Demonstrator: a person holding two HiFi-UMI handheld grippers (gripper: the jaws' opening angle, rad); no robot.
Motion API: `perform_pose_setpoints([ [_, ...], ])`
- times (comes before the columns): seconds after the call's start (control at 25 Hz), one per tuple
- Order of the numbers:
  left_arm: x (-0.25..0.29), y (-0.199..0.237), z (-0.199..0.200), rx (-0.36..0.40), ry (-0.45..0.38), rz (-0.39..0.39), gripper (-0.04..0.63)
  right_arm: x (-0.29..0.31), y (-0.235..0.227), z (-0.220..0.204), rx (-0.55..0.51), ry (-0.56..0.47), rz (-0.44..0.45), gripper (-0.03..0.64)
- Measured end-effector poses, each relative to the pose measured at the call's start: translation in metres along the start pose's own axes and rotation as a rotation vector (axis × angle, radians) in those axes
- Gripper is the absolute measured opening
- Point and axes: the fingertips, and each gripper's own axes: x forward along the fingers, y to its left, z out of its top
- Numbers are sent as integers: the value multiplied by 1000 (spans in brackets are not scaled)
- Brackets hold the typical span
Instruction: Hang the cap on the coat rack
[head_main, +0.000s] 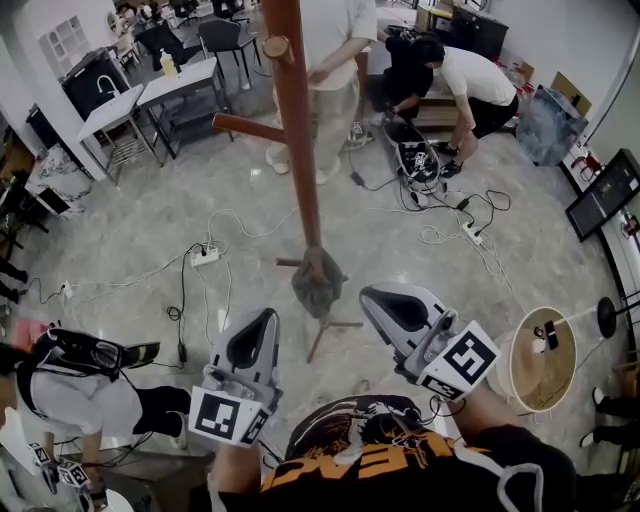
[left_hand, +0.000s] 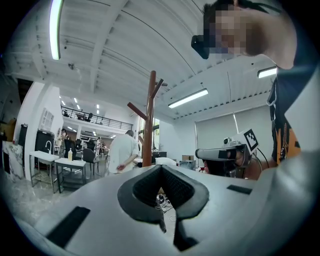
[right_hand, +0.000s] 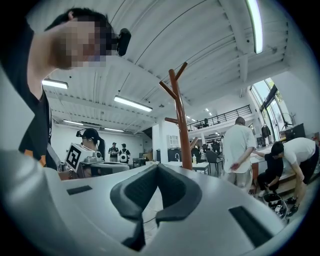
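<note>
The wooden coat rack (head_main: 296, 130) stands on the floor straight ahead, with a peg (head_main: 245, 127) sticking out to the left. A grey-brown cap (head_main: 318, 281) sits low at the foot of the pole, by its legs. My left gripper (head_main: 269, 314) and right gripper (head_main: 369, 294) are held side by side just short of the base, both shut and empty. The left gripper view shows shut jaws (left_hand: 161, 167) aimed at the coat rack (left_hand: 149, 120). The right gripper view shows the same: shut jaws (right_hand: 157, 166) and the coat rack (right_hand: 180, 120) beyond.
A person in white (head_main: 335, 70) stands just behind the rack, and another person (head_main: 465, 85) crouches at the back right. Cables and a power strip (head_main: 205, 255) lie on the floor to the left. A round table (head_main: 543, 372) stands at the right, and a seated person (head_main: 70, 385) is at the lower left.
</note>
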Motion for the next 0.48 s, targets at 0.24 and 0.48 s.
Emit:
perform_pose_setpoints([
  [0.24, 2, -2, 2, 0, 7, -6, 23, 2, -1, 3, -2, 3, 4, 14],
  [0.48, 4, -1, 5, 2, 4, -15, 23, 7, -1, 2, -5, 10, 5, 14],
])
